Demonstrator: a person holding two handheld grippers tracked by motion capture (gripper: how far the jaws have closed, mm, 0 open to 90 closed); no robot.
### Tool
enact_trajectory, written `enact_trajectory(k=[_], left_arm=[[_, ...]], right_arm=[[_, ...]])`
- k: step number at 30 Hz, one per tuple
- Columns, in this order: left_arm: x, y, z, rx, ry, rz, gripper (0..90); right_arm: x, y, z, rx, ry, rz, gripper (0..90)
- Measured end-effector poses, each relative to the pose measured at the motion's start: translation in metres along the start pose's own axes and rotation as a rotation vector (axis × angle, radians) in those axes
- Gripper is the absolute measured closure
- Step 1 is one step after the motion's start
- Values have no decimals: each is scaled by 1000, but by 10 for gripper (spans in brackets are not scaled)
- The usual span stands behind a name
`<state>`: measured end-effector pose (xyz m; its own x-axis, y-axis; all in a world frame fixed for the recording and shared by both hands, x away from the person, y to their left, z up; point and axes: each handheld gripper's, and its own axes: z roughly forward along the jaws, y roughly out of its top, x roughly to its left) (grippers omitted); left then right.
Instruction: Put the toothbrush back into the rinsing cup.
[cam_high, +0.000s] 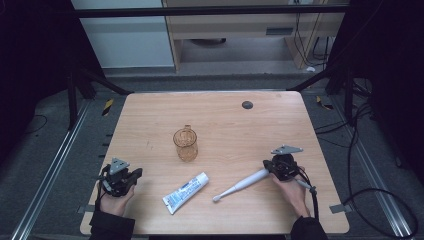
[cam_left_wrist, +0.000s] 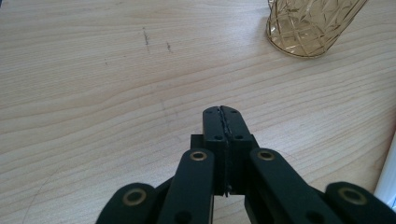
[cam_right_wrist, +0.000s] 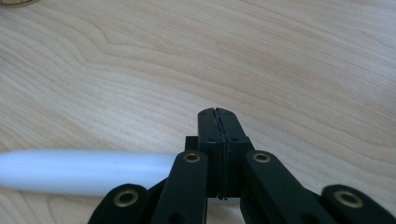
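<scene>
An amber cut-glass mug (cam_high: 185, 144) stands upright near the table's middle; its base shows in the left gripper view (cam_left_wrist: 308, 25). In front of it lies a white toothpaste tube (cam_high: 185, 192). A white electric toothbrush (cam_high: 240, 185) lies slanted to the tube's right, head toward the front. My left gripper (cam_high: 136, 173) rests shut and empty at the front left, its jaws pressed together (cam_left_wrist: 221, 112). My right gripper (cam_high: 273, 164) sits at the toothbrush's handle end, jaws shut on each other (cam_right_wrist: 215, 113). The handle (cam_right_wrist: 84, 170) passes beside and under its left linkage, not between the jaws.
A small black disc (cam_high: 247, 104) is set in the wooden table (cam_high: 150, 115) near the far edge. Bare wood lies around the mug and ahead of both grippers. A black cable (cam_high: 314, 200) trails from the right gripper toward the front edge.
</scene>
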<state>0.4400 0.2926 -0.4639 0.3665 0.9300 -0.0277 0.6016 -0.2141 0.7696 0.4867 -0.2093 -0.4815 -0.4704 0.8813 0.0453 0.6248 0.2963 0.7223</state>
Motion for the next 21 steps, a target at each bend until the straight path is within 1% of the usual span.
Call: enact_trajectory(k=[2, 6, 11, 17, 21], left_arm=[[0, 0, 0, 0, 0, 0, 895], [0, 0, -1, -2, 1, 1, 895], [1, 0, -2, -5, 4, -3, 895], [1, 0, -2, -5, 5, -3, 895], [0, 0, -2, -4, 5, -3, 895]], right_arm=[[0, -5, -4, 12, 1, 2, 896], [0, -9, -9, 21, -1, 5, 896], [1, -14, -17, 20, -6, 6, 896], [5, -24, -25, 35, 7, 1, 897], [6, -27, -28, 37, 13, 3, 896]])
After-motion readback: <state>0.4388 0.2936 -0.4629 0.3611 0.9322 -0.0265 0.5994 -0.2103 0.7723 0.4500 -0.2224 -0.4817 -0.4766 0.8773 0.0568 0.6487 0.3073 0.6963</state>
